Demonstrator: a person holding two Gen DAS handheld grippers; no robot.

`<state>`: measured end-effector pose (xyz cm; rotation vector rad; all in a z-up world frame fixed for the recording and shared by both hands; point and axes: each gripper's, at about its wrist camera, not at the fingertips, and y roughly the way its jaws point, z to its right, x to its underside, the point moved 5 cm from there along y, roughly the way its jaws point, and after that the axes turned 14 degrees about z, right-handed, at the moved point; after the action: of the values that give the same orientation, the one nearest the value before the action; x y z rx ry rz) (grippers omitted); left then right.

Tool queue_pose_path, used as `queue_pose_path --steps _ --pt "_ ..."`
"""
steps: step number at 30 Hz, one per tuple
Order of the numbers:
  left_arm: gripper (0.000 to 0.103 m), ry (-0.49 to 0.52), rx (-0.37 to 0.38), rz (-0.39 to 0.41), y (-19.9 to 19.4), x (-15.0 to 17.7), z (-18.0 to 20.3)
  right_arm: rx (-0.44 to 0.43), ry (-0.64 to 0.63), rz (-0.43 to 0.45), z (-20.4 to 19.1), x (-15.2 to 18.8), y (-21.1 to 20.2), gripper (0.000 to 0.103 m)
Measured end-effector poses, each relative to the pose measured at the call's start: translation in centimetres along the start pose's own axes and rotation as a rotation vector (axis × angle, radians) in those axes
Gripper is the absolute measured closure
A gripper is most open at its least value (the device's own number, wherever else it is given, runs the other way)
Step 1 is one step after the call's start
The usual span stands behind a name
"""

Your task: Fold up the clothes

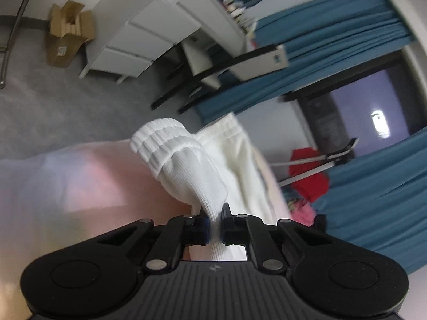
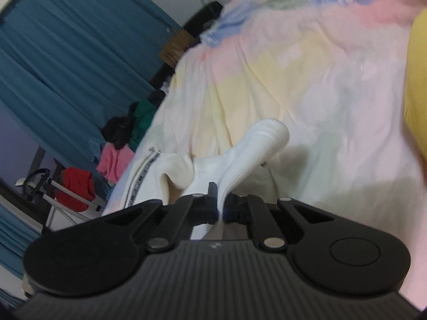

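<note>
My left tool (image 1: 215, 222) pinches a ribbed white sock (image 1: 184, 165) with a banded cuff; my right tool (image 2: 220, 208) pinches its smooth rounded toe above the pastel bedsheet (image 2: 307, 85).

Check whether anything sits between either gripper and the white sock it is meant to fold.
Nothing does: the left gripper is shut on the white sock, and the right gripper is likewise clamped on white sock fabric.
</note>
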<state>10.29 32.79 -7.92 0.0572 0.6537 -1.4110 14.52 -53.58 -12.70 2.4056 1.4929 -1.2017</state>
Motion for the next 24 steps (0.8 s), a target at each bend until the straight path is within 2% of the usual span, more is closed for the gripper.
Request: queue_pose_path --steps 5,8,11,15,18,21,24 --pt "0.096 -0.048 0.034 0.023 -1.3 -1.5 1.8 -0.059 -0.008 0.064 -2.1 -2.2 -1.7 0.098" --pt "0.096 -0.006 0.057 0.019 -1.3 -3.3 4.0 -0.113 -0.07 0.073 -5.8 -3.2 -0.5 0.098" --pt "0.096 0.032 0.06 0.008 1.4 -4.7 7.9 -0.158 -0.134 0.09 -10.8 -4.2 2.4 0.098" --pt "0.096 0.093 0.023 0.012 8.4 -5.4 13.1 -0.18 -0.256 0.118 -18.8 -4.0 8.8 0.098" --pt "0.096 0.164 -0.027 0.023 15.9 -4.7 16.1 -0.158 -0.324 0.113 -23.2 -2.5 14.9 0.098" --pt "0.096 0.243 -0.089 0.023 24.0 -3.0 18.0 -0.125 -0.395 0.104 -25.4 0.5 21.5 0.098" --pt "0.095 0.346 -0.159 0.007 31.6 0.1 18.2 -0.07 -0.485 0.064 -25.5 4.5 27.3 0.097"
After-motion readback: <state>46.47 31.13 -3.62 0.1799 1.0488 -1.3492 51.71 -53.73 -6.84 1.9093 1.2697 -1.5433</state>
